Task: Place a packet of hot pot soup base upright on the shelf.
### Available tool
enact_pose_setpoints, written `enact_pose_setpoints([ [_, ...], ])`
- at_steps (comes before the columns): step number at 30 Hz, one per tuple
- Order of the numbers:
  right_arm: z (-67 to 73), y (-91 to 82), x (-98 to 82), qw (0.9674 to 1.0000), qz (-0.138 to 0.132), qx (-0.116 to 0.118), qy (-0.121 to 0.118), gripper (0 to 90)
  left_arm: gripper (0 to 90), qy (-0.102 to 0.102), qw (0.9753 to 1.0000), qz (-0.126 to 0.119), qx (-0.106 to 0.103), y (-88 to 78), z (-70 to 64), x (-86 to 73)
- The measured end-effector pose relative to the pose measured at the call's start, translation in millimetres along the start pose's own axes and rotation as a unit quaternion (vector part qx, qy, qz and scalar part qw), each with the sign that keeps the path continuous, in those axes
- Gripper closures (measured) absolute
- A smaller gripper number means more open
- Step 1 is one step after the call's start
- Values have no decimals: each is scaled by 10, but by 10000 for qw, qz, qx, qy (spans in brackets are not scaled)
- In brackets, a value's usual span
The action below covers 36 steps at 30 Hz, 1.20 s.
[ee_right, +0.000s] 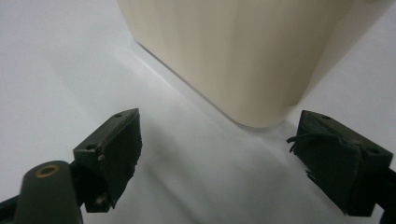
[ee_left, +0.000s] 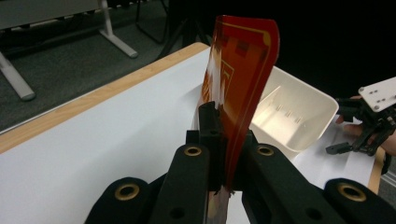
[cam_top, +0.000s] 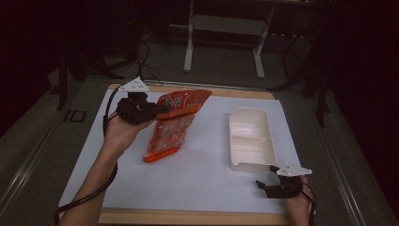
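1. Left gripper [cam_top: 157, 112] clamps the upper part of an orange snack bag [cam_top: 171, 127]; jaws pressed tight on the film, seen close in the left gripper view [ee_left: 227, 154].
2. Bag [ee_left: 240, 79] is lifted at its top, lower end down by the white sheet [cam_top: 188, 174] covering the bench [cam_top: 188, 217], left of centre.
3. Cream tray [cam_top: 251, 139] sits on the sheet to the right of the bag, apart from it; inside looks bare.
4. Right gripper [cam_top: 265, 178] is just beside the tray's near corner, jaws spread wide with nothing between them [ee_right: 219, 158].
5. Tray corner [ee_right: 243, 60] lies ahead of the spread jaws, not touching.
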State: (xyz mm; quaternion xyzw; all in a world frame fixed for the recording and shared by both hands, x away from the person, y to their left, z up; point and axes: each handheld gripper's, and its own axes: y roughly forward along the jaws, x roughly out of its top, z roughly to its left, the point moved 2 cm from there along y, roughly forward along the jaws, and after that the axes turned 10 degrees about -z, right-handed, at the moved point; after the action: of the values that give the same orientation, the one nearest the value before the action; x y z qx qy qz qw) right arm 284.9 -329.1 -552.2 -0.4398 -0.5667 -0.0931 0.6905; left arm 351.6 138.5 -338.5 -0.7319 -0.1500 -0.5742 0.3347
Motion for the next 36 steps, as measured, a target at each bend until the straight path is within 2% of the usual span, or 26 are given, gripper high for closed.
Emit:
enact_pose_setpoints([
  [11,-4,1,-1,10000,1,-1,1,148,899,65,9998,-134,-152,124,-109,191],
  [36,-18,-21,-3,9999,-104,88,54,147,898,223,9983,-205,-494,447,-335,562],
])
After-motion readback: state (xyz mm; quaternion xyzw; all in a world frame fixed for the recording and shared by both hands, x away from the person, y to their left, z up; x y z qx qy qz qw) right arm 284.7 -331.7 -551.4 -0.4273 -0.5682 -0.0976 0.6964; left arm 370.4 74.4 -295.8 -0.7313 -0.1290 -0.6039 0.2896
